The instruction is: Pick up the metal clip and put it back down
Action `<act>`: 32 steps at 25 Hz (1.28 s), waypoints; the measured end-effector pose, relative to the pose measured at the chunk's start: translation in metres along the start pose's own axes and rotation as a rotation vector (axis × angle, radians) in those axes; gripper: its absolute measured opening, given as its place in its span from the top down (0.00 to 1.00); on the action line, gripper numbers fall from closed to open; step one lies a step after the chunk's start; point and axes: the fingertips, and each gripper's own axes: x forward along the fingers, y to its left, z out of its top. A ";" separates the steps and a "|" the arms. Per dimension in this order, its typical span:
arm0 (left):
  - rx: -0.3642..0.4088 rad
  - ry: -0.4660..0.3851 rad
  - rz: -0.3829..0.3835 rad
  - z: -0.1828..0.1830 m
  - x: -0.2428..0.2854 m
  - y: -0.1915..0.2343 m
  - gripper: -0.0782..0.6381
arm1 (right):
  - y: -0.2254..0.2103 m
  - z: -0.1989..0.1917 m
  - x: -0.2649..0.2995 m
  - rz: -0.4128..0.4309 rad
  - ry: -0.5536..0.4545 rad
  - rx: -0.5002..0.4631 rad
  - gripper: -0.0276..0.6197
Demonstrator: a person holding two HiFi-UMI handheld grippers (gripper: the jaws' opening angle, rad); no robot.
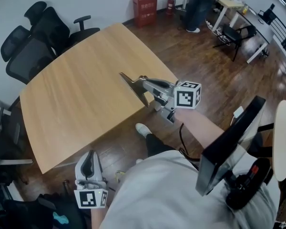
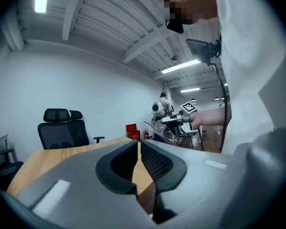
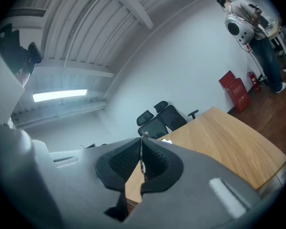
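Two claws, one clip, one table. My right claw is clamped on the metal clip. The clip shows only as a thin sliver between the pads, and I can't make it out in the head view. My left claw is closed with nothing in it, low beside my body, off the table's near edge. The table spreads open ahead of the right claw's tips, with its edge just beneath them. Two black chairs stand beyond.
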 end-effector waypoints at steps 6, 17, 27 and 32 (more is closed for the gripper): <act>-0.016 0.028 0.032 0.013 0.043 0.014 0.88 | -0.073 0.013 0.046 -0.023 0.019 0.099 0.95; -0.045 0.077 0.114 0.040 0.113 0.047 0.88 | -0.242 -0.018 0.120 -0.160 0.081 0.310 0.95; -0.051 0.115 0.153 0.047 0.148 0.059 0.88 | -0.321 -0.061 0.127 -0.277 0.058 0.521 0.95; -0.056 0.133 0.155 0.045 0.158 0.059 0.88 | -0.331 -0.076 0.131 -0.300 0.058 0.573 0.95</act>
